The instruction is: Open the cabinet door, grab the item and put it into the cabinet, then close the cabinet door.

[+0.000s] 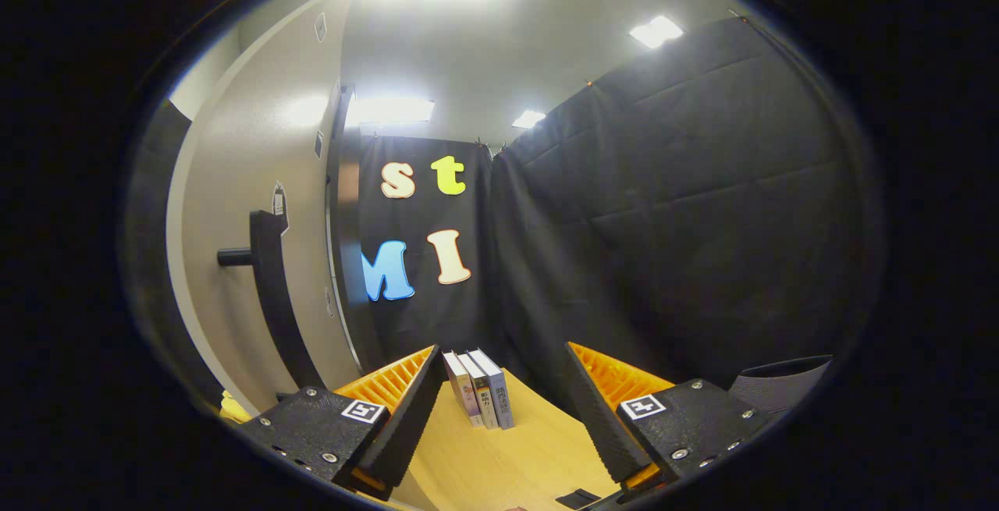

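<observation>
The tool (499, 409) stood with its two fingers (406, 417) spread well apart and nothing between them but bare wood; neither finger touched anything. Just ahead of the fingers, in the gap between their tips, three books (479, 388) stood upright side by side on the pale wooden surface (507, 464), spines facing the tool and each touching its neighbour. The books sat near the far edge of the surface, close to the black cloth wall (671, 230) of the booth behind them. To the left of the fingers rose the cabinet door (257, 207), a tall beige panel with a dark edge, standing apart from the books. A long dark bar handle (273, 300) ran up and down the door's face, held off it by a short round post. From this angle it was hard to tell whether the door was fully shut or slightly ajar. A small dark flat object (579, 498) lay on the surface near the base of the right finger, too cut off to identify. Bright ceiling lights (655, 30) showed above the cloth wall.
</observation>
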